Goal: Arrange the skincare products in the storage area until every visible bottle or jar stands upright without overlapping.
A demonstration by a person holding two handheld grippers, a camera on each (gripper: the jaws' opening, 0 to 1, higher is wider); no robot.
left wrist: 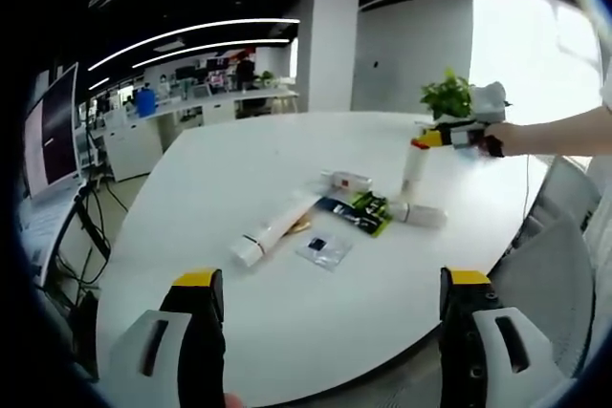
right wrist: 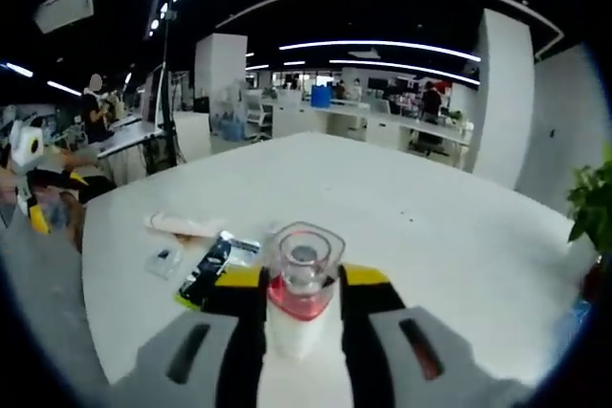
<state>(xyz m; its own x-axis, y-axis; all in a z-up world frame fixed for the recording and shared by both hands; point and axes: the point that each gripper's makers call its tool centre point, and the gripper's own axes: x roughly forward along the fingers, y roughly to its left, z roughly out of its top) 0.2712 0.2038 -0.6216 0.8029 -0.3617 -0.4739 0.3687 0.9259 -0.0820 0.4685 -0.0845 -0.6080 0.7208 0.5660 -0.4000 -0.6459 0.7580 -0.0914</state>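
My right gripper [right wrist: 303, 282] is shut on a white bottle [right wrist: 302, 269] with a clear cap and red collar. In the left gripper view that bottle [left wrist: 415, 167] is upright at the table's far right, held near its top by the right gripper [left wrist: 457, 137]. Whether its base touches the table I cannot tell. Lying flat on the white table [left wrist: 239, 332] are a long white tube [left wrist: 273, 229], a small white bottle [left wrist: 349, 180] and another white bottle [left wrist: 418, 213]. My left gripper [left wrist: 332, 286] is open near the front edge, with nothing between its jaws.
Dark and green packets [left wrist: 359, 212] and a clear sachet [left wrist: 323, 249] lie among the products. A potted plant [left wrist: 448, 95] stands behind the right gripper. A grey chair [left wrist: 555, 265] sits at the table's right, and a monitor [left wrist: 53, 131] is off to the left.
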